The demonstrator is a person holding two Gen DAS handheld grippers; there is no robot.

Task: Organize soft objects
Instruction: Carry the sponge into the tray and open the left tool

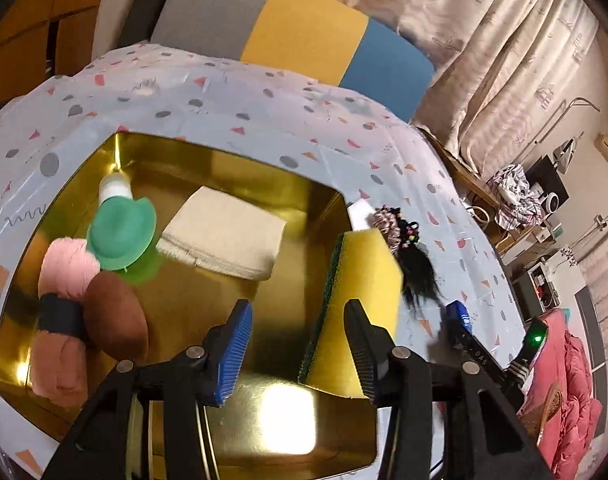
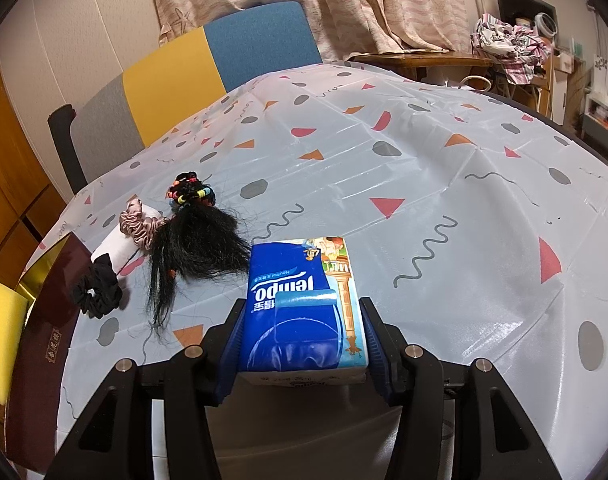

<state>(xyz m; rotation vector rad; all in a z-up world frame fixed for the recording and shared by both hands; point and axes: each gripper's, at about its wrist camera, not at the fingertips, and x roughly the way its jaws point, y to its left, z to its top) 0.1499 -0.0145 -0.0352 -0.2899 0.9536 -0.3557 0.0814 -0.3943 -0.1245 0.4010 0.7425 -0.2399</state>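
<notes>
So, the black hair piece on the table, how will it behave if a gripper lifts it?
The black hair piece is probably floppy: its strands already splay loosely over the tablecloth. It looks light, and thin strands may slip from a pinch. Gripping near the coloured elastic bands seems safer.

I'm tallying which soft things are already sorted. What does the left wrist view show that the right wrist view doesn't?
Only the left wrist view: inside the gold tray lie a green hat, a folded cloth and rolled socks; the left gripper is open and empty.
Only the right wrist view: the right gripper shut on a tissue pack, and a black scrunchie.
Both: the yellow sponge, black hairpiece and patterned tablecloth.
</notes>
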